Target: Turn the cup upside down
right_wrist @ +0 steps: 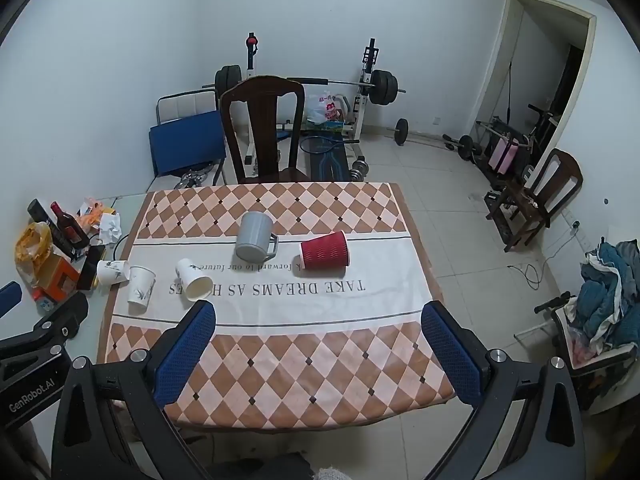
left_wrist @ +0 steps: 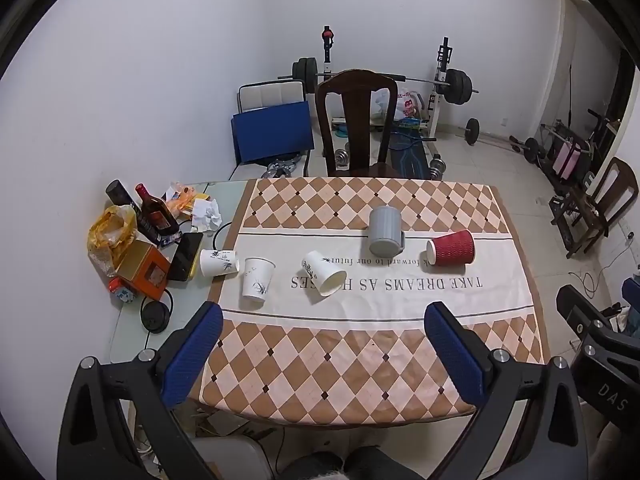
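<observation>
On the checked tablecloth (left_wrist: 360,360) a red ribbed paper cup (left_wrist: 451,249) (right_wrist: 325,250) lies on its side. A grey mug (left_wrist: 385,231) (right_wrist: 254,236) stands mouth down, handle to the right. A white paper cup (left_wrist: 323,272) (right_wrist: 194,279) lies on its side, mouth toward me. Another white cup (left_wrist: 258,278) (right_wrist: 141,285) stands upright, and a third (left_wrist: 219,263) (right_wrist: 112,271) lies at the cloth's left edge. My left gripper (left_wrist: 324,318) and right gripper (right_wrist: 319,318) are both open and empty, held above the table's near edge, well short of the cups.
Bottles (left_wrist: 154,212), an orange box (left_wrist: 144,270), a phone (left_wrist: 186,256) and crumpled paper crowd the table's left side. A dark wooden chair (left_wrist: 356,120) stands behind the table, with a weight bench and barbell (left_wrist: 456,86) beyond. Another chair (right_wrist: 548,196) stands at right.
</observation>
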Demonstrator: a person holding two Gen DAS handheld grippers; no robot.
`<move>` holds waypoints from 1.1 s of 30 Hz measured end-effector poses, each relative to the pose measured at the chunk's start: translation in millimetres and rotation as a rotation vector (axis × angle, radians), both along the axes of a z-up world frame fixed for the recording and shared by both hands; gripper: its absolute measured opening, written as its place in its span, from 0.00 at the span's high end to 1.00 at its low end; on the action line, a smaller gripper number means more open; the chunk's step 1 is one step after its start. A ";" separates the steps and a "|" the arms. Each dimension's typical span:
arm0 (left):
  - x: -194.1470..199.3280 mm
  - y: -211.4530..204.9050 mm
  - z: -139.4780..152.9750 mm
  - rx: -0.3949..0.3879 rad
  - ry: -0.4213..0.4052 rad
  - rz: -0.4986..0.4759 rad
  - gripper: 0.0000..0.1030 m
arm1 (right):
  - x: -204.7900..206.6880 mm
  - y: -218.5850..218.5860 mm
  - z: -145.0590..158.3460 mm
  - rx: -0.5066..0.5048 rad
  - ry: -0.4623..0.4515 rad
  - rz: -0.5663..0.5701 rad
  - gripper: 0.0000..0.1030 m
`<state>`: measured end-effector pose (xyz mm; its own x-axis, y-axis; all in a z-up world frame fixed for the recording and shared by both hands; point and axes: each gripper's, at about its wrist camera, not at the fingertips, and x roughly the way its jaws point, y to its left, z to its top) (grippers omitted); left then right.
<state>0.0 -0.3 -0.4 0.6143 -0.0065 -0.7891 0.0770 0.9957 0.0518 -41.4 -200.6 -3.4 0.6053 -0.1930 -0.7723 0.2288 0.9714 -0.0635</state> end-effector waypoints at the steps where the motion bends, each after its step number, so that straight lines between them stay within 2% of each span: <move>1: -0.1 0.2 0.0 0.000 0.000 0.000 0.00 | 0.1 0.1 0.1 0.000 -0.001 -0.001 0.00; 33: -0.2 0.6 0.1 -0.012 0.005 -0.002 0.00 | 7.9 3.2 2.7 -0.005 0.000 0.001 0.00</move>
